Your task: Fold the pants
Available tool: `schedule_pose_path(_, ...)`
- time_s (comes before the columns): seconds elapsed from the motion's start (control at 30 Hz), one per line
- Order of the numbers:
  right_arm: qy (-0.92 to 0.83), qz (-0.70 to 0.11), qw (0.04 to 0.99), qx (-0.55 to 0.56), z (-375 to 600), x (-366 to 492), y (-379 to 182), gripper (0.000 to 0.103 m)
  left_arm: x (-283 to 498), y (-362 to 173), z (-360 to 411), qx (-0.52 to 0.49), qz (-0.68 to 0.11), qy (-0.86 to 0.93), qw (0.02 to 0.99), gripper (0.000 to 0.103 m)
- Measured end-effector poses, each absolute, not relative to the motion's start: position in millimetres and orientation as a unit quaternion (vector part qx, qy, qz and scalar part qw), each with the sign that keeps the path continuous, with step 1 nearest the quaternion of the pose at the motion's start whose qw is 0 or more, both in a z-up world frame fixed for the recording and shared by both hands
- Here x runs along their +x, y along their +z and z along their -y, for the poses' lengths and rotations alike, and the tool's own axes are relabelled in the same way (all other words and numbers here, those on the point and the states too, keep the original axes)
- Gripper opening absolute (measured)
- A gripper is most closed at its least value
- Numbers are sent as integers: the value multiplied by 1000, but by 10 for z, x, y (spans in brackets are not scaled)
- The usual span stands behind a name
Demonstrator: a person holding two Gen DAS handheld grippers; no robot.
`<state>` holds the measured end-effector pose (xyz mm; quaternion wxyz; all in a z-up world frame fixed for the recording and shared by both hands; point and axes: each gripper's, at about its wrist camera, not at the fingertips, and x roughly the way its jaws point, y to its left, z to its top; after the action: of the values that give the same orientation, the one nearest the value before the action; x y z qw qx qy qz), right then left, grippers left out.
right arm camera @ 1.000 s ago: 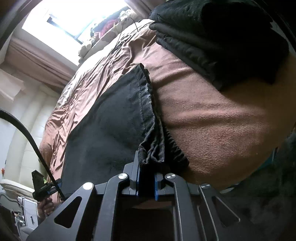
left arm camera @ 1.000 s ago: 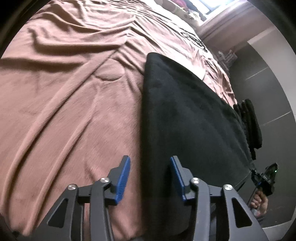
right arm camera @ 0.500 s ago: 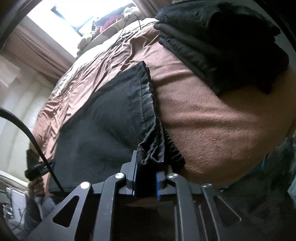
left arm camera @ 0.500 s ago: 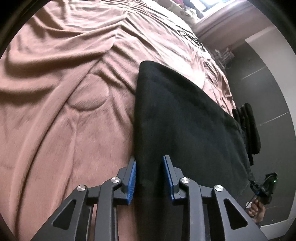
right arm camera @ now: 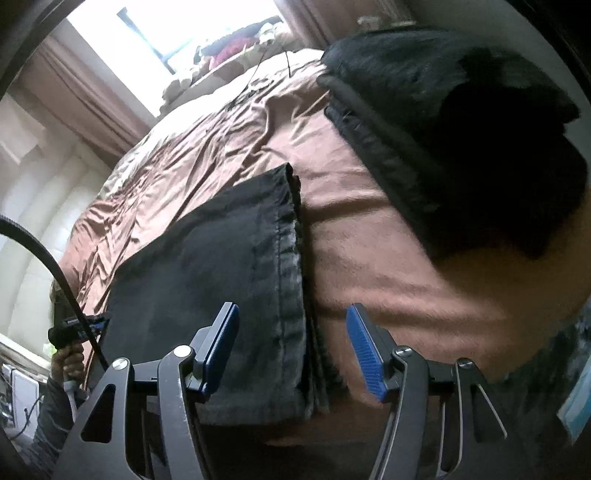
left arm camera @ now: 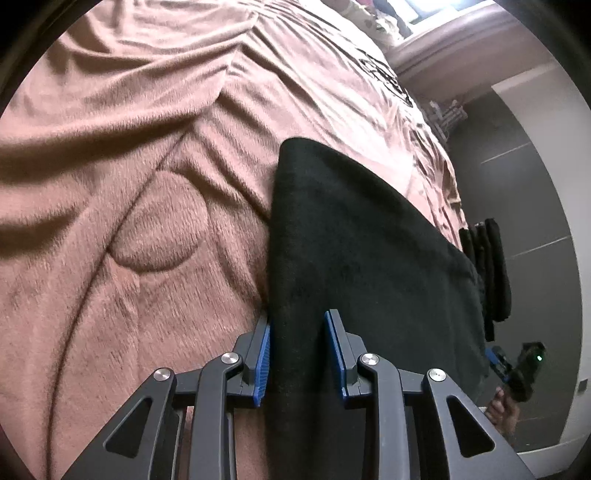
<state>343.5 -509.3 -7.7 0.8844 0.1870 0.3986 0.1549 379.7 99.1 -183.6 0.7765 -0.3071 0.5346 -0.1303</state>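
Note:
Black pants (left arm camera: 362,258) lie flat on a brown blanket (left arm camera: 129,184), folded lengthwise. My left gripper (left arm camera: 297,352) straddles the near left edge of the pants, its blue pads close on either side of the fold, not fully shut. In the right wrist view the pants (right arm camera: 207,266) show their ribbed waistband (right arm camera: 291,280) lying flat. My right gripper (right arm camera: 291,350) is open, its jaws wide apart either side of the waistband, holding nothing.
A stack of folded black clothes (right arm camera: 461,140) sits on the bed at the right; it also shows in the left wrist view (left arm camera: 491,266). A bright window (right arm camera: 177,33) with clutter is beyond the bed. A black cable (right arm camera: 48,262) crosses the left.
My right gripper has opened and let go of the waistband, which now lies flat. My left gripper moved forward onto the pants' edge and narrowed around it.

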Motion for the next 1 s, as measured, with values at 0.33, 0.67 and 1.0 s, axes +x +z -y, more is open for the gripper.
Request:
schedule_pose_path(0.33,203,-454,853,158,4942,4005,-191,59,3663,-1925,-1014,-324,-549,-173,751,30)
schedule_pose_path(0.67,276,-484,802,215,4953,4373,-542,43,3610,-1695,-922,-289,-502,-151,801,10)
schedule_pose_path(1.0,261,-459,825,202,4928,4253,-372,13,3607,-1277,-1061,-293,-461,-153,824,8)
